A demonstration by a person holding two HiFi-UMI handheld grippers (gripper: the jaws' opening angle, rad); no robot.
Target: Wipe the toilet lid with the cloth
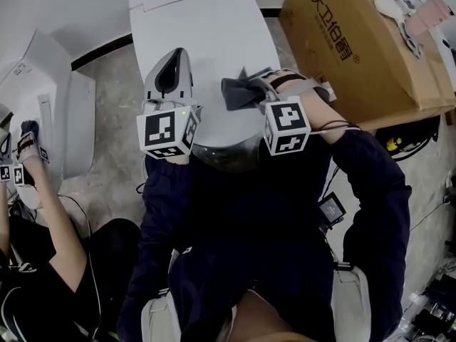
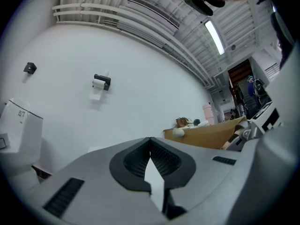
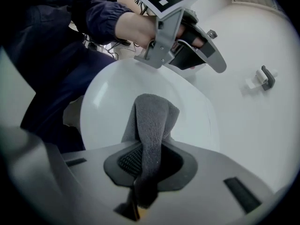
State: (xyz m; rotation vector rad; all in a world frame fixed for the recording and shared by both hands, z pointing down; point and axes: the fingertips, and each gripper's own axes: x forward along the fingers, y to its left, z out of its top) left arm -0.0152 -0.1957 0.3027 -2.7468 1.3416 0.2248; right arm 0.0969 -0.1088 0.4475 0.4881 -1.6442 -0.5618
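From above, the white toilet lid [image 1: 206, 34] is down, and both tools are over its near end. The right gripper [image 1: 265, 87] has a dark grey cloth [image 1: 239, 92] bunched at its tip, over the front half of the lid. Whether the cloth touches the surface I can't tell from here. The left gripper [image 1: 174, 66] points up the lid's left side and carries nothing. A cardboard box [image 1: 356, 48] stands just to the right of the toilet.

In the left gripper view, the jaws are closed, tips meeting with nothing between them. They face a bare wall with a paper holder [image 2: 101, 82].

In the right gripper view, the jaws are pinched on a fold of the cloth, and the rest flops forward over the lid.

The cloth looks like soft, light terry with no stiffness (it droops where it isn't held), so I'd guess it has to be pressed flat for the pile to drag across the smooth plastic. A pinch near the bunched middle seems the best hold, since it leaves a loose pad to wipe with.
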